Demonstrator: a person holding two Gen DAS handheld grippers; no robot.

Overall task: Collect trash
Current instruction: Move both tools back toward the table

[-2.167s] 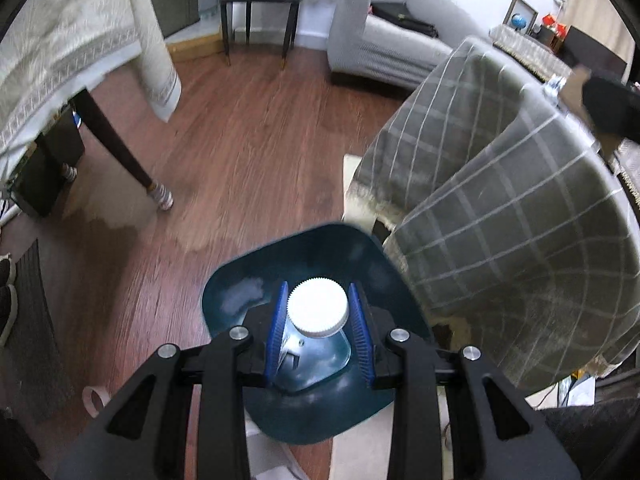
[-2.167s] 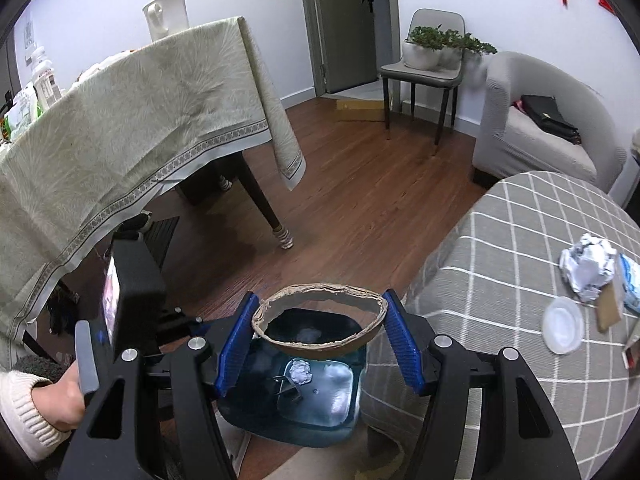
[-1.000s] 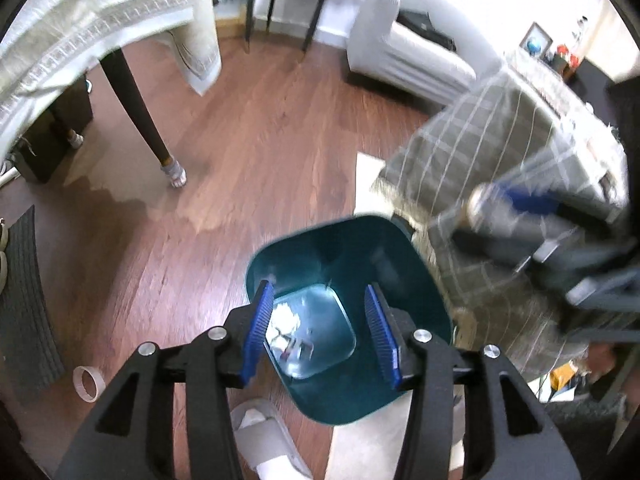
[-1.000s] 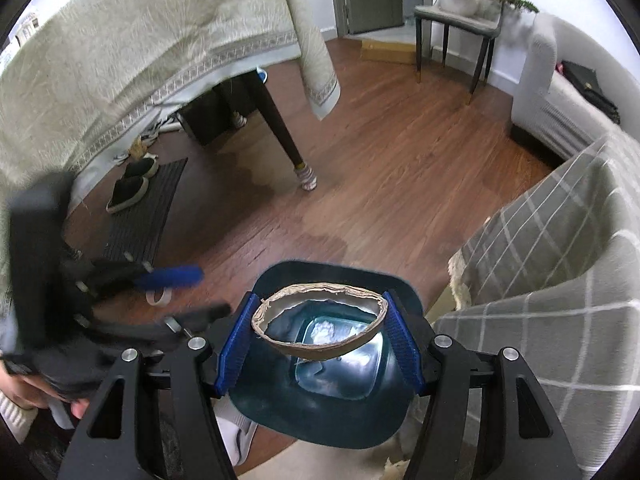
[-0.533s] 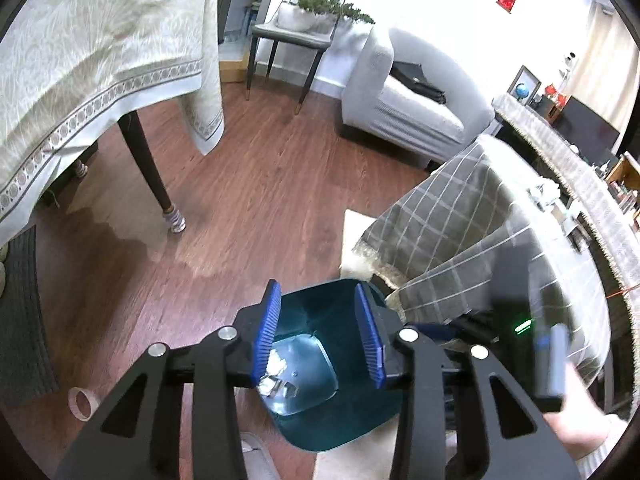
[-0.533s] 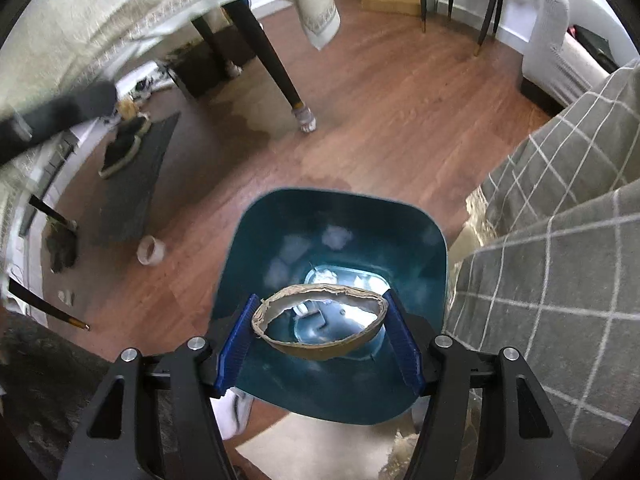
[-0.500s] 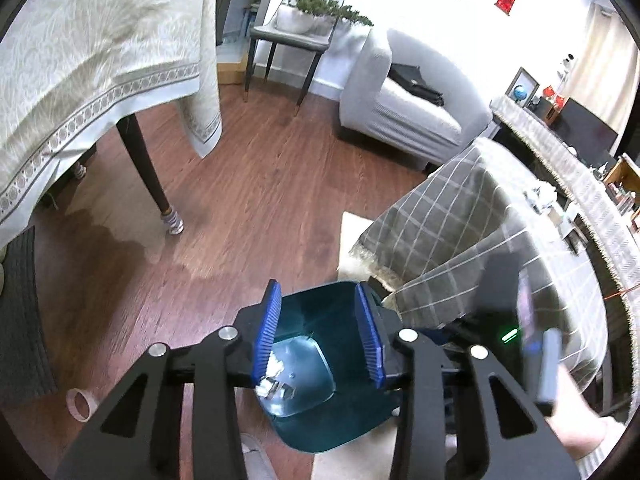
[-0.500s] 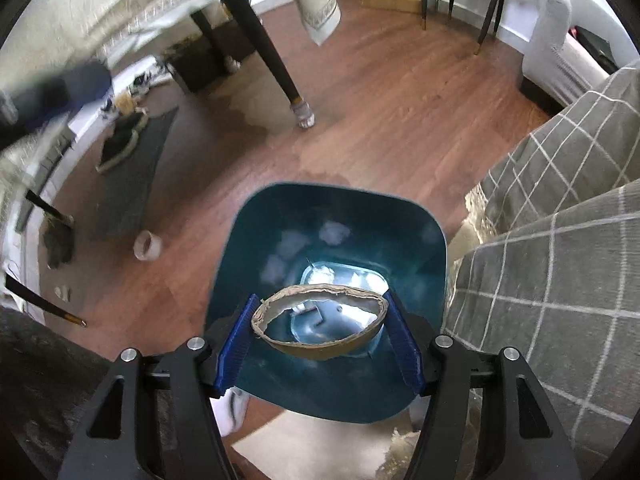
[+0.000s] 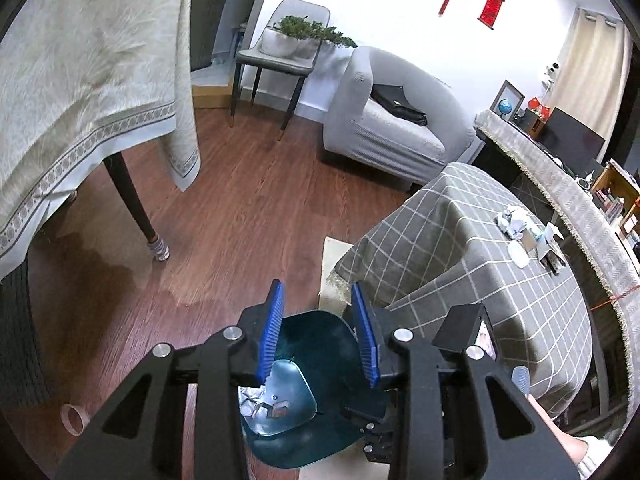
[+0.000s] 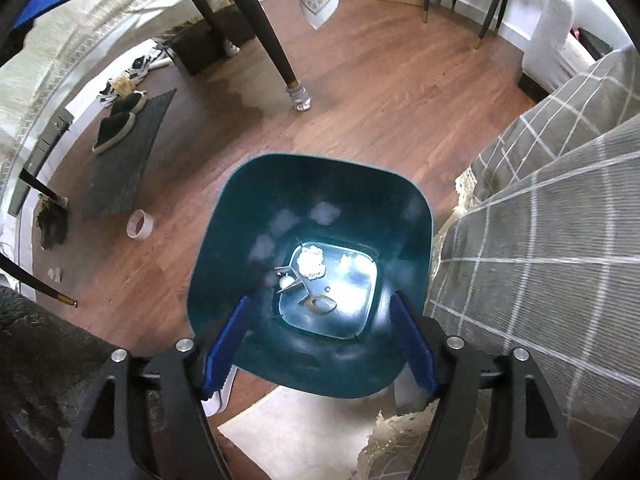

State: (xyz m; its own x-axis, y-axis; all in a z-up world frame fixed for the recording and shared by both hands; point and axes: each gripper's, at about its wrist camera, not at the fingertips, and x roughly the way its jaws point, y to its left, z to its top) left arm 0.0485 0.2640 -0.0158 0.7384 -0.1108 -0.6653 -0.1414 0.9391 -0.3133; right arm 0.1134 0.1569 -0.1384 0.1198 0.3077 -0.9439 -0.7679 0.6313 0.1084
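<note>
Drop step just finishing: right gripper (image 10: pixel 318 344) hangs over the teal bin (image 10: pixel 416 208), pointing steeply down, jaws spread with nothing between the blue pads; the brown cardboard ring (image 10: pixel 322 304) now lies on the bin floor beside a crumpled white wad (image 10: pixel 311 262) and a bottle cap (image 10: pixel 286 280)

Left gripper (image 9: pixel 318 332) is above and to one side of the same bin (image 9: pixel 320 324), empty; its jaws have just been closing and now stand narrowed but not touching, nothing between them

Bin sits on the wood floor, against the hanging edge of the grey checked tablecloth (image 9: pixel 460 248)

More trash remains on that table, seen in the left view: crumpled foil (image 9: pixel 514 218), a white lid (image 9: pixel 520 258), small cartons or papers near them, too small to tell. A tape roll (image 10: pixel 140 224) lies on the floor near the bin, may or may not count as trash

Judged progress: partway, several items in, a cluster not yet collected

Next move likely: carry either empty gripper up to the tabletop cluster, spread the jaws wide enough for the foil ball, pinch and bring it back over the bin. The lid lies flat, so it probably needs an edge pinch; foil crushes easily
</note>
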